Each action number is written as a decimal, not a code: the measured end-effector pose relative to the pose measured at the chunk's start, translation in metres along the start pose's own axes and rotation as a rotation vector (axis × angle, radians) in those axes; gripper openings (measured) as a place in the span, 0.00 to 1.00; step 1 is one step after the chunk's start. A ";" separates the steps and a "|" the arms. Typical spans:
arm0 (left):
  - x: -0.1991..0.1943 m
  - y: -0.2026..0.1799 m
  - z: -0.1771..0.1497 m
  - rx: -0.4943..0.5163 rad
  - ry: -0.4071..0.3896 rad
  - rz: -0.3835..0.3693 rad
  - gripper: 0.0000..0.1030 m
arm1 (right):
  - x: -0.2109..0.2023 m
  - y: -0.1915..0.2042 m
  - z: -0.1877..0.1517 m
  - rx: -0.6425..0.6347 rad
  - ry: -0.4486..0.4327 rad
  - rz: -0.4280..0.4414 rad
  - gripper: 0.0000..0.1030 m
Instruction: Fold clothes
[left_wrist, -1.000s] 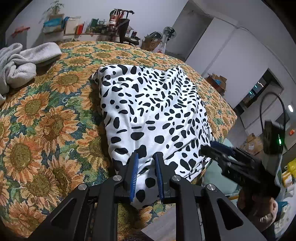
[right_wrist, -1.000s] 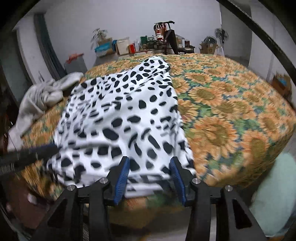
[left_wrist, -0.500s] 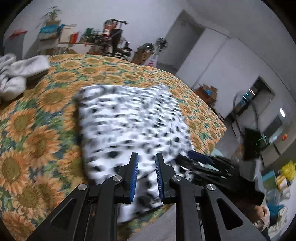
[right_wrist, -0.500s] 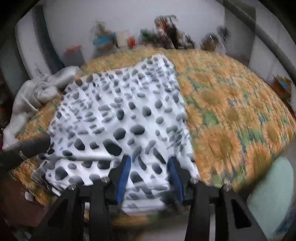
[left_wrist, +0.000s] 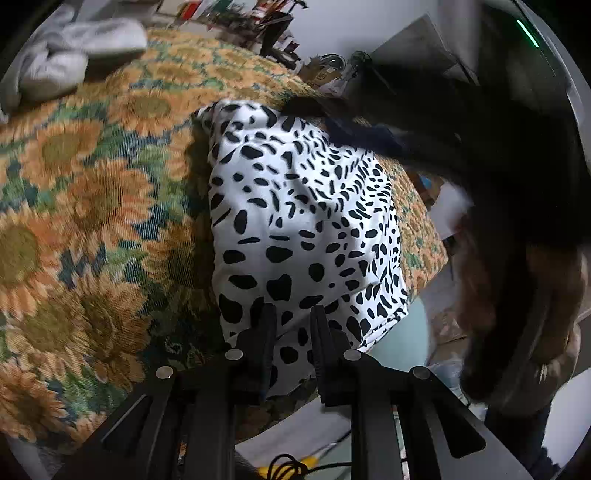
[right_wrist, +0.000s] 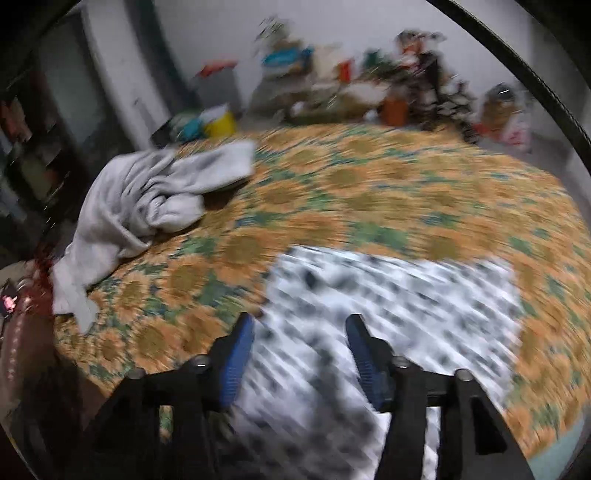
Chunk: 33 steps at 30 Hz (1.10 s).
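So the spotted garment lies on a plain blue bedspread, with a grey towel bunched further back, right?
Not quite. The bedspread is sunflower-patterned, orange and green, not plain blue, as the left wrist view shows. The spotted garment does lie on it, with the grey towel bunched further back.

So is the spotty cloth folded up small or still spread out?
Spread out, not small: the spotted cloth lies long and flat across the sunflower bedspread.
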<state>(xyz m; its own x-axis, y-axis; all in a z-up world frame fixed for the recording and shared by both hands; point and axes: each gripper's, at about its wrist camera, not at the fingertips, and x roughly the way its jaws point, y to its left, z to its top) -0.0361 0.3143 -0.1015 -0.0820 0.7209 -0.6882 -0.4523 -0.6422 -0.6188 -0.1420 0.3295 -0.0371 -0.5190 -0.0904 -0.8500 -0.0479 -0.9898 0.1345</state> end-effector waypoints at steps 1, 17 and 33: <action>0.002 0.003 0.001 -0.016 0.004 -0.016 0.18 | 0.015 0.008 0.010 -0.015 0.038 -0.005 0.60; 0.018 0.029 0.007 -0.123 0.075 -0.127 0.06 | 0.055 0.000 0.032 0.045 0.075 -0.035 0.04; 0.037 0.008 0.002 -0.067 0.062 -0.057 0.06 | 0.089 0.023 -0.010 -0.062 0.104 -0.176 0.30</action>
<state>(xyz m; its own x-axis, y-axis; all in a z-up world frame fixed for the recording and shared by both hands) -0.0448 0.3359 -0.1312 -0.0021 0.7408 -0.6718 -0.3938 -0.6181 -0.6804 -0.1802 0.2980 -0.1146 -0.4166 0.0767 -0.9058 -0.0757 -0.9959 -0.0495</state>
